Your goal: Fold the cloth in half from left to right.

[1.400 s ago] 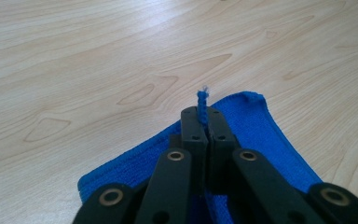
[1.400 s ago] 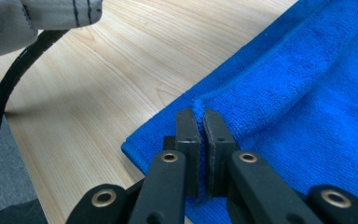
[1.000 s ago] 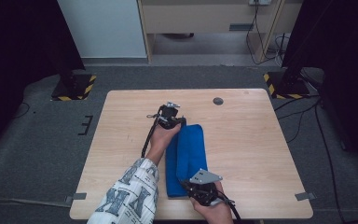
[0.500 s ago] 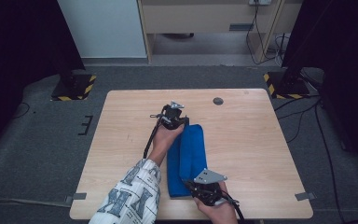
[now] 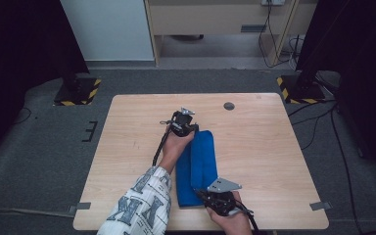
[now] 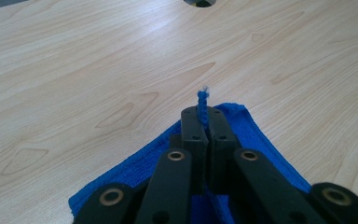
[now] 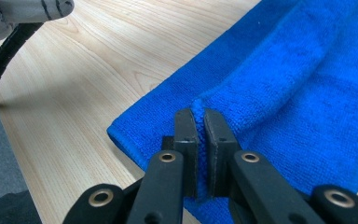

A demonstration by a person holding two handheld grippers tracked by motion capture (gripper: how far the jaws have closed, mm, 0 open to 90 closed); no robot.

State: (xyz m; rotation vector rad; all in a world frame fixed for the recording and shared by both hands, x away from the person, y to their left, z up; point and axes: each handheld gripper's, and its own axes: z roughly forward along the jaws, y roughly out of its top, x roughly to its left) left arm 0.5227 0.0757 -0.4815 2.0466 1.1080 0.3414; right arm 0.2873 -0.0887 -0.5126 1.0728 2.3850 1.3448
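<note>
1. My left gripper (image 6: 204,122) has its jaws pinched on the far corner of one blue towel (image 5: 199,164).
2. My right gripper (image 7: 199,123) has its jaws clamping a near-edge fold.
3. The towel lies folded lengthwise on one wooden tabletop (image 5: 264,142).

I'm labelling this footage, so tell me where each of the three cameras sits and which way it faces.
High view: above the near edge of the table, looking forward and down; sleeve, both hands, left claw, right claw.
Left gripper view: rides the left claw, looking along shut jaws pinching the blue towel.
Right gripper view: rides the right claw, jaws shut on a towel fold; a cable at left.
All three views share the towel.
</note>
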